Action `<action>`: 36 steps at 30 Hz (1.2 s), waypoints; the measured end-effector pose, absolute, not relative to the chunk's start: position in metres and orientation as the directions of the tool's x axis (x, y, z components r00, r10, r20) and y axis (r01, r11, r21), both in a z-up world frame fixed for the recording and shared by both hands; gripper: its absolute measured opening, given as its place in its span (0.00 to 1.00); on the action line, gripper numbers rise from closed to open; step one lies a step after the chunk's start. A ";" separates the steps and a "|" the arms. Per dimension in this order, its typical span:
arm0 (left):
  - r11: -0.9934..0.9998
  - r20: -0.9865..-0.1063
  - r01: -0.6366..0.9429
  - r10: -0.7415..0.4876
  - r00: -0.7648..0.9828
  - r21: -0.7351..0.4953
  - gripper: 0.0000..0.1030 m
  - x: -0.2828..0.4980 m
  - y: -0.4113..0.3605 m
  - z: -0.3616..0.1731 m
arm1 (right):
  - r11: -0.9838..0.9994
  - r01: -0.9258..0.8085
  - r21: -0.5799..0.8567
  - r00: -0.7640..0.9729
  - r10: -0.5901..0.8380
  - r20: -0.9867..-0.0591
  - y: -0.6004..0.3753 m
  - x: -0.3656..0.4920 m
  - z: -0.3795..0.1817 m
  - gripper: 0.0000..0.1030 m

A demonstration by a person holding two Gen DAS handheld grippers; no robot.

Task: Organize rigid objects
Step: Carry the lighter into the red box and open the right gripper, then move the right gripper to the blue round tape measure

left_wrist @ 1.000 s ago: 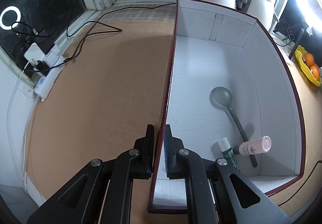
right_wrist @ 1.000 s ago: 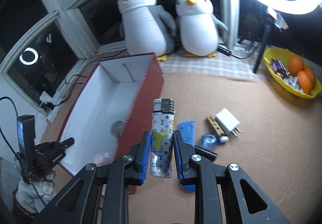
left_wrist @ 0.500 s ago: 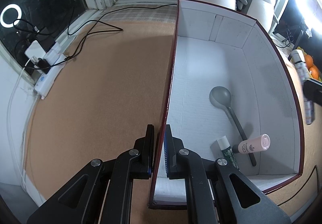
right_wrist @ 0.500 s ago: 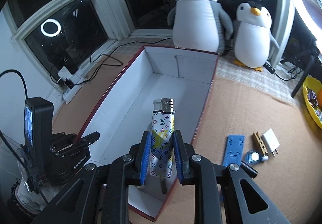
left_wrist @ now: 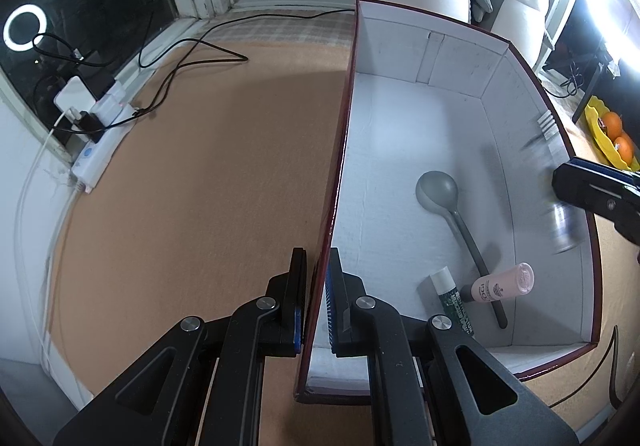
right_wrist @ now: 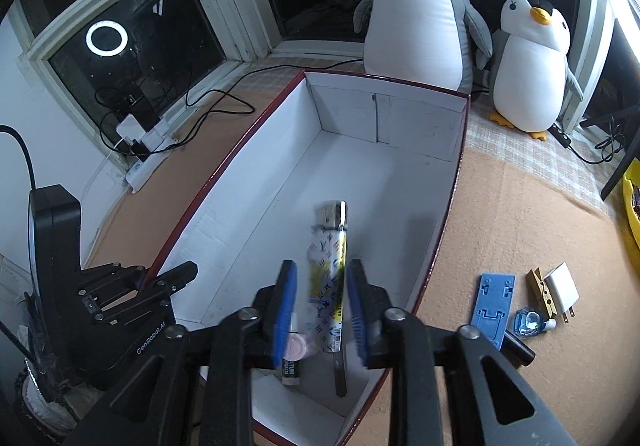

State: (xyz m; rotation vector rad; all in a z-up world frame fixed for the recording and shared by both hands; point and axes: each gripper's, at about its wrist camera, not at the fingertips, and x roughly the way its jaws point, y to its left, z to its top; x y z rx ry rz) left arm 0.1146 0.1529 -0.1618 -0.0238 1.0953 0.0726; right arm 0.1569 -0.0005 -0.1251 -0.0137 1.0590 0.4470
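Right gripper (right_wrist: 322, 304) just opened; lighter (right_wrist: 329, 274) loose between jaws.

Left hand-held gripper (left_wrist: 317, 298) clamped on near wall of white-lined box (left_wrist: 400, 133). Inside: grey ladle (left_wrist: 438, 189), pink bottle (left_wrist: 502, 284), green-labelled tube (left_wrist: 452, 300).

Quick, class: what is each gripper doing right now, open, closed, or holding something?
Left gripper: closed on the box wall.
Right gripper: jaws just opening, pads clear of the blurred lighter above the box.
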 end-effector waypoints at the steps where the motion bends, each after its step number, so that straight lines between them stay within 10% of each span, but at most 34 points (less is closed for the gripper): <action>1: 0.997 -0.889 -0.070 0.047 0.456 0.017 0.07 0.115 0.153 -0.162 | 0.910 -0.362 0.201 0.412 0.350 -0.841 -0.001 0.157 -0.124 0.32; 36: 1.000 -0.890 0.005 0.015 0.457 0.020 0.07 0.116 0.152 -0.157 | 0.966 -0.161 0.201 0.547 0.257 -0.797 -0.083 0.119 -0.087 0.37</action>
